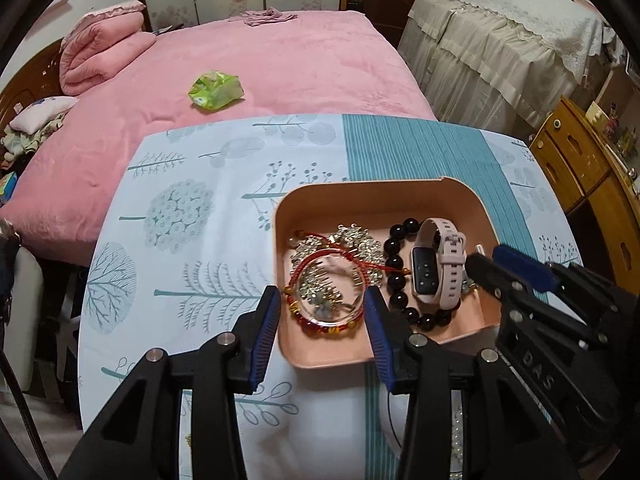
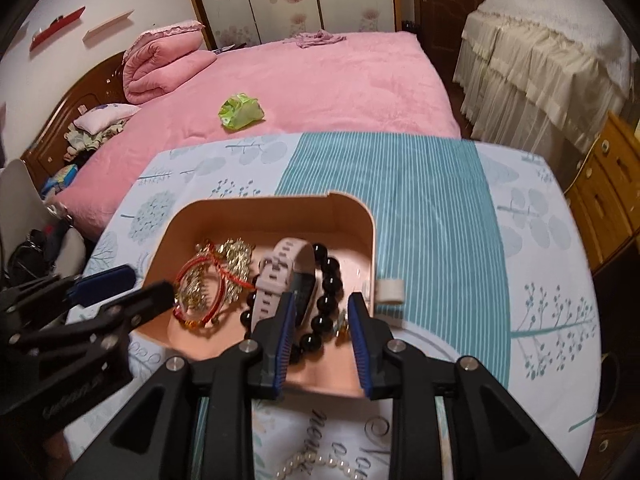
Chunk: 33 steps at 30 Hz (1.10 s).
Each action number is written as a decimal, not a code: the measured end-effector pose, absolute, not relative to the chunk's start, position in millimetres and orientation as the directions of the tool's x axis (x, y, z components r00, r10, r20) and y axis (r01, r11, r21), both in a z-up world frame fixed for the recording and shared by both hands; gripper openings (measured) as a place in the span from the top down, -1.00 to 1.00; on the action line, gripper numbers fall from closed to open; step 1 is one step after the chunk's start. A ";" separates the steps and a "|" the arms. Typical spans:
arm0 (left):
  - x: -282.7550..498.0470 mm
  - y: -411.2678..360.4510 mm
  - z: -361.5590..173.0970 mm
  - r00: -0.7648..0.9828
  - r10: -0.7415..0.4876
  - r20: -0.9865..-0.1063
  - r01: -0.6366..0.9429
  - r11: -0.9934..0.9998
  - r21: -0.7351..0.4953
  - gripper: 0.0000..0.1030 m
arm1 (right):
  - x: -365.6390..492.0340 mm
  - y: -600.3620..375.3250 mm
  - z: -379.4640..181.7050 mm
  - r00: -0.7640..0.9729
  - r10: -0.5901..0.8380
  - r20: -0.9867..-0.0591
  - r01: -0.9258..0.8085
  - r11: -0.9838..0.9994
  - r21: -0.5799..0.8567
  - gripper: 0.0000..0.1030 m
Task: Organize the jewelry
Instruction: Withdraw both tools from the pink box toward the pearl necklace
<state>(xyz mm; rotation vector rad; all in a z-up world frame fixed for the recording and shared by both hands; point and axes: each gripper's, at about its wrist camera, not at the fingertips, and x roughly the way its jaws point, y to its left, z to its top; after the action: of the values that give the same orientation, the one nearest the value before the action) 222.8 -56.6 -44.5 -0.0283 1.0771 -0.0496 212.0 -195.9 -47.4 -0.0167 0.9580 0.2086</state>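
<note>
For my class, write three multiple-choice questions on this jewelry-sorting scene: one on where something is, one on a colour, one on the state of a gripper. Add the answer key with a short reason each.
1. Where does the pink-strapped smart band lie?
A. On the bed
B. Inside the pink tray
C. On the striped cloth outside the tray

2. What colour are the large round beads of the bead bracelet beside the band?
A. Black
B. White
C. Green

3. How does the left hand-held gripper stand?
A. Shut on the band
B. Shut on nothing
C. Open, fingers apart over the red bracelet

Answers:
1 B, the band rests on the tray floor among the bracelets.
2 A, the beads are glossy black in both views.
3 C, a wide gap shows between its blue pads, gripping nothing.
</note>
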 end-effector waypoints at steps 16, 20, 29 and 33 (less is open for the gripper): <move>210.5 -10.3 -41.9 0.481 -0.024 -0.876 -0.095 0.992 -0.079 0.14 | 220.3 -149.1 -48.3 0.551 0.211 -0.807 -0.276 0.959 0.063 0.47; 206.9 -4.9 -45.3 0.474 -0.026 -0.880 -0.102 0.991 -0.085 0.13 | 213.5 -139.8 -49.5 0.543 0.225 -0.809 -0.304 0.951 0.061 0.47; 196.0 -2.9 -46.9 0.471 -0.042 -0.881 -0.090 0.991 -0.096 0.08 | 190.7 -149.7 -41.8 0.545 0.243 -0.803 -0.306 0.949 0.080 0.47; 188.1 -8.4 -44.1 0.477 -0.049 -0.878 -0.065 0.994 -0.091 -0.04 | 177.9 -155.0 -36.7 0.546 0.249 -0.800 -0.295 0.951 0.095 0.47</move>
<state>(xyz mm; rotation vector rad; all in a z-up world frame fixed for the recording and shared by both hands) 188.1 -8.4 -44.1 -0.1173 1.0745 0.0097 177.9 -155.0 -36.7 -0.0531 0.9397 0.3230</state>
